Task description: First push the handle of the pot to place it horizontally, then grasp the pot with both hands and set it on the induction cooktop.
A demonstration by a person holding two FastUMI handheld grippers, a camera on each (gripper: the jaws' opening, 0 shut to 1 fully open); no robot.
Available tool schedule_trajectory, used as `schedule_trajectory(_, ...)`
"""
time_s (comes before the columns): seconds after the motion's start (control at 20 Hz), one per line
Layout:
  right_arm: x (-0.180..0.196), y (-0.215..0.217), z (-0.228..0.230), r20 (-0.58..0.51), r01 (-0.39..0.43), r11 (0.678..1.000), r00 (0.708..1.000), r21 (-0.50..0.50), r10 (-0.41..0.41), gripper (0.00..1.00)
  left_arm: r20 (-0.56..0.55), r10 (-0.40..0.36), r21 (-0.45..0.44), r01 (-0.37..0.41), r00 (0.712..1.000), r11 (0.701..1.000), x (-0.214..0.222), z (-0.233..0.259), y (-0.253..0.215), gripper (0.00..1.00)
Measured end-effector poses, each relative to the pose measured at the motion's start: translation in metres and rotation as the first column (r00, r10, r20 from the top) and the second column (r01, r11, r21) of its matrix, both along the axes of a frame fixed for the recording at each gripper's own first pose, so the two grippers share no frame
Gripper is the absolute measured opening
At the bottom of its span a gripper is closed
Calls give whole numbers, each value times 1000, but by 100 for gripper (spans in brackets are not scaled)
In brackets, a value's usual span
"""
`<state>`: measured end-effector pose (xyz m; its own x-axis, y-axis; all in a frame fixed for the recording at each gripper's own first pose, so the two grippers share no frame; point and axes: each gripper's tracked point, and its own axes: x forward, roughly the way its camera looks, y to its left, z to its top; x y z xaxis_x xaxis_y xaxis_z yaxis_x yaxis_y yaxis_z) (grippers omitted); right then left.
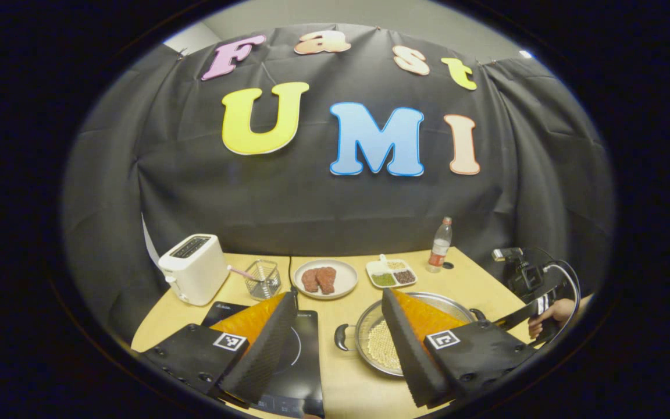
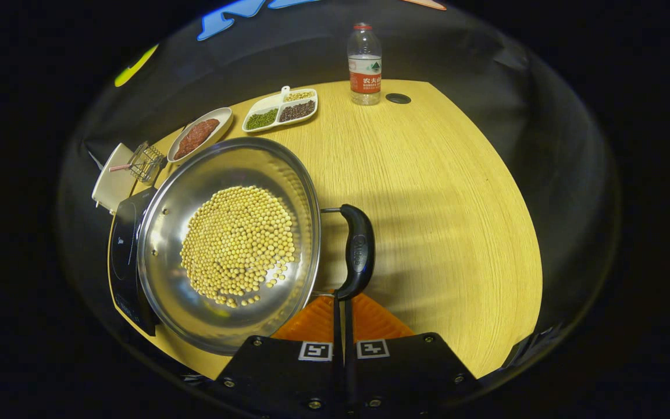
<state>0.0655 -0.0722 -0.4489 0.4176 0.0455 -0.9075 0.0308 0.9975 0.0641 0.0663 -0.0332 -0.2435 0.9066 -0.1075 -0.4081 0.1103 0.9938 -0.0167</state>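
A steel pot [image 2: 230,244] holding yellow beans rests on the wooden table, its left rim beside the black induction cooktop [image 2: 123,256]. The pot's black side handle [image 2: 357,250] runs along its right side. My right gripper [image 2: 341,299] is shut, and its tips touch the near end of that handle. In the left gripper view, my left gripper [image 1: 339,294] hovers wide open above the table. Its left finger is over the cooktop [image 1: 297,355] and its right finger over the pot [image 1: 377,340]. The pot's left handle [image 1: 342,336] lies between them. The right gripper [image 1: 503,320] and a hand [image 1: 550,317] are at the pot's right.
Along the back of the table stand a white toaster [image 1: 192,276], a small glass basket [image 1: 262,279], a plate of meat [image 1: 324,278], a divided dish of beans [image 1: 392,273] and a water bottle [image 2: 364,64]. Bare table [image 2: 445,221] stretches right of the pot.
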Motion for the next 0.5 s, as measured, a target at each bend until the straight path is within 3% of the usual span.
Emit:
schedule_trajectory(0.45,4,-12,13,61,-7,1000,998,-3,7,1,-122,-53,-17,51,991,999,10,-59,-15,97)
schedule_trajectory(0.5,2,-14,14,70,-6,1000,998,-2,7,5,-133,-59,-24,56,989,998,11,-66,-16,95)
